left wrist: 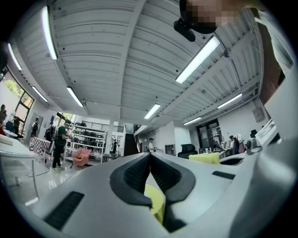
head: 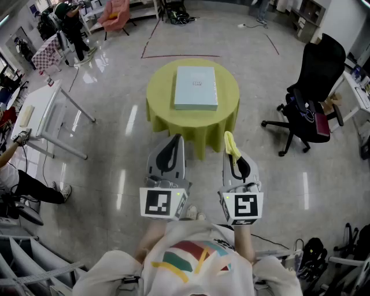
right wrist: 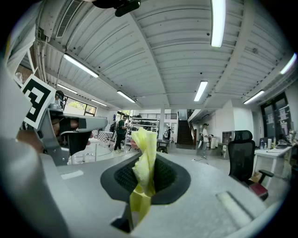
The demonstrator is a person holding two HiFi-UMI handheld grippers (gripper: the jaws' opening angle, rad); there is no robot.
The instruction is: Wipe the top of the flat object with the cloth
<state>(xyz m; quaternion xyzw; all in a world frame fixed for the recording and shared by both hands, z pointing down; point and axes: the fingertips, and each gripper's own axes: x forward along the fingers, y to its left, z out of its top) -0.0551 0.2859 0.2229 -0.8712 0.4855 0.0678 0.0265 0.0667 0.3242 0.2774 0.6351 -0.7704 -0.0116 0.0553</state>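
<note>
A flat pale blue box (head: 195, 87) lies on a round table under a yellow-green tablecloth (head: 159, 92), ahead of me. Both grippers are held side by side in front of the person's body, short of the table's near edge. My left gripper (head: 176, 140) is shut with nothing between its jaws, which meet at the tips in the left gripper view (left wrist: 150, 156). My right gripper (head: 229, 140) is shut on a yellow cloth (head: 232, 148). In the right gripper view the cloth (right wrist: 145, 160) stands up bunched out of the closed jaws of that gripper (right wrist: 144, 186).
A black office chair (head: 312, 87) stands right of the table. A white desk (head: 40, 113) is at the left, with a seated person's leg (head: 29, 188) beside it. Further back are a pink chair (head: 115, 14) and a standing person (head: 70, 26).
</note>
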